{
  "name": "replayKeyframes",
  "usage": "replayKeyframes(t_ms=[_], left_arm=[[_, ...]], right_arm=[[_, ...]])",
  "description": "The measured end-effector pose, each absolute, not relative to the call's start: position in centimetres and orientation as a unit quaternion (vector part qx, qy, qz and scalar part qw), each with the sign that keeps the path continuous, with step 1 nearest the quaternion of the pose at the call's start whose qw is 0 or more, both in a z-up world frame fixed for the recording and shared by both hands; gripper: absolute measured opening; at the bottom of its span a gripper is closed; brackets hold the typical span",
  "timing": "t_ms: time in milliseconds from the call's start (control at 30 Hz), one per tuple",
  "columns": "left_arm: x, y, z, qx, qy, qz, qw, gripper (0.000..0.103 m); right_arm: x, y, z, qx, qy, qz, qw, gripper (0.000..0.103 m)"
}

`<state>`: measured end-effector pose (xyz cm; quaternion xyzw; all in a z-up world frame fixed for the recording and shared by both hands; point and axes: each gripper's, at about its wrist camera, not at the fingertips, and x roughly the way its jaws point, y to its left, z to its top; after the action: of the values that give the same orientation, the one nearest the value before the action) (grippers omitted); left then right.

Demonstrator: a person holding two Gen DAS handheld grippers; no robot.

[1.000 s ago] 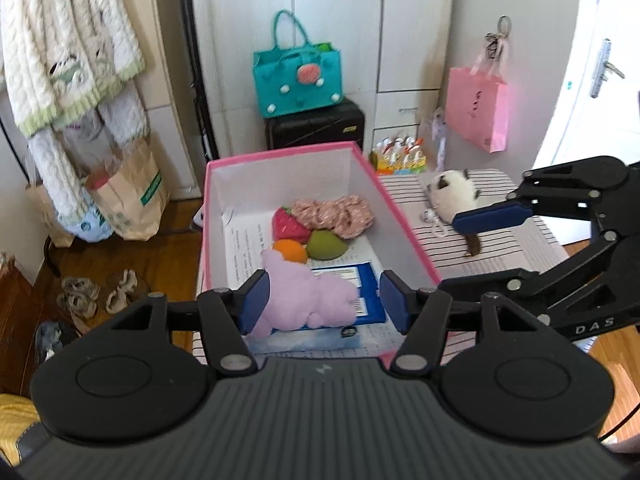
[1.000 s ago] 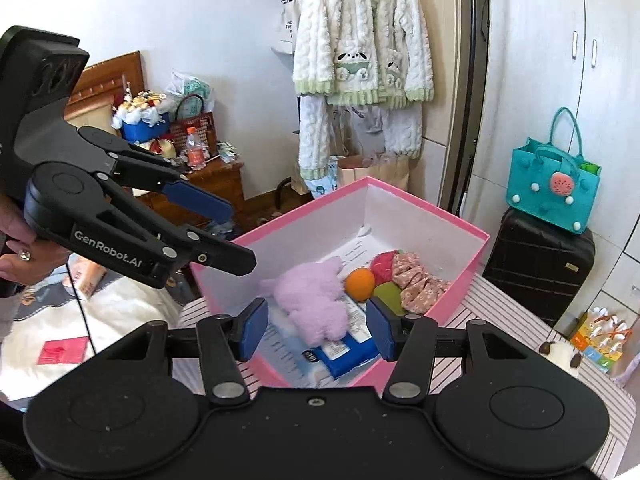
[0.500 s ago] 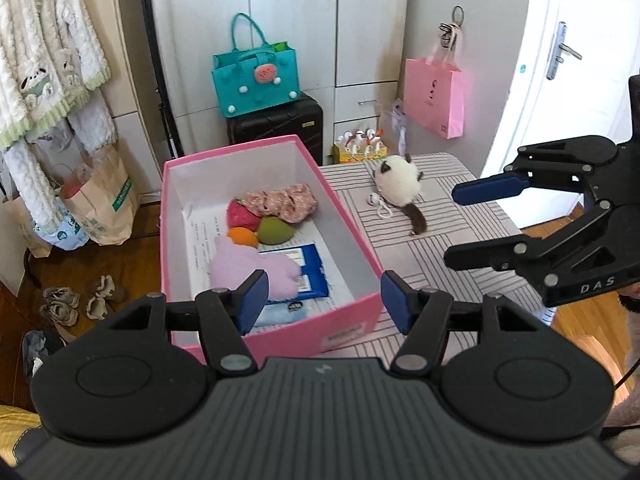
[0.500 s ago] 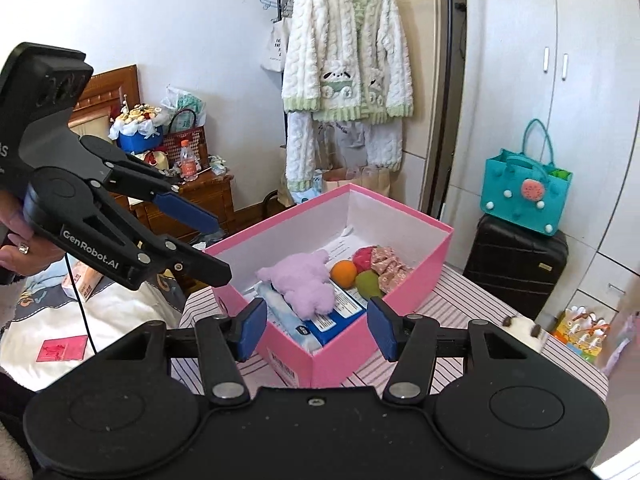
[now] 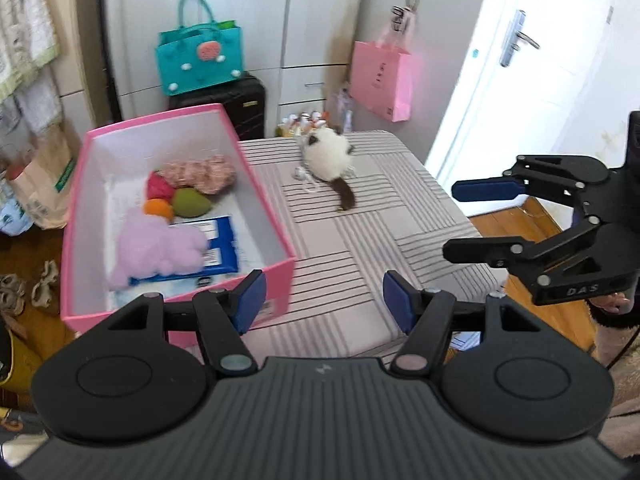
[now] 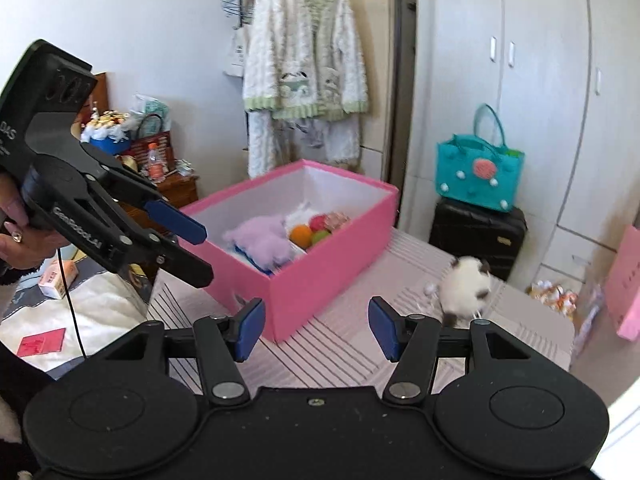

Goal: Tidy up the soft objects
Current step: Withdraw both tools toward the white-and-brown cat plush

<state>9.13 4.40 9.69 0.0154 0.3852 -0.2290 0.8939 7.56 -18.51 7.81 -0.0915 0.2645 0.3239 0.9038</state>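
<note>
A pink box stands on the striped table. In it lie a lilac plush toy, a blue packet, soft fruits and a pink knit piece. A white and brown plush cat lies on the table right of the box, also in the right wrist view. My left gripper is open and empty above the table's near edge. My right gripper is open and empty, right of the box.
A black suitcase with a teal bag stands behind the table. A pink paper bag hangs on the cabinet. A white door is at the right. A fluffy cardigan hangs on a rack beyond the box.
Both grippers have drawn back from the box and swung right, toward the plush cat. The lilac toy stays in the box. Both jaws stay open.
</note>
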Motion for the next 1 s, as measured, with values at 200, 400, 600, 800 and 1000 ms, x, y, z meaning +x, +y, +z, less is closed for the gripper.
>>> replayKeyframes(t_ms=[200,400,600,800,1000], left_arm=[[9.0,1.3,8.4,0.027,0.351,-0.262,0.898,0.074],[9.9,-1.3,6.6,0.019,0.317,-0.266,0.910,0.075],[12.6,-3.1,5.4,-0.024,0.305,-0.280,0.910,0.077],[16.0,-4.6,4.8,-0.040,0.288,-0.256,0.922,0.079],[19.0,-6.5,4.0,-0.047,0.271,-0.227,0.934,0.088]], right_arm=[[7.4,-20.7,5.3,-0.104,0.246,0.282,0.921,0.063],[9.4,-22.3,2.9,-0.090,0.266,0.281,0.918,0.063],[11.8,-22.8,0.6,-0.112,0.264,0.269,0.919,0.071],[14.6,-23.4,-1.0,-0.111,0.256,0.258,0.925,0.073],[18.8,-25.1,-2.0,-0.085,0.269,0.262,0.923,0.073]])
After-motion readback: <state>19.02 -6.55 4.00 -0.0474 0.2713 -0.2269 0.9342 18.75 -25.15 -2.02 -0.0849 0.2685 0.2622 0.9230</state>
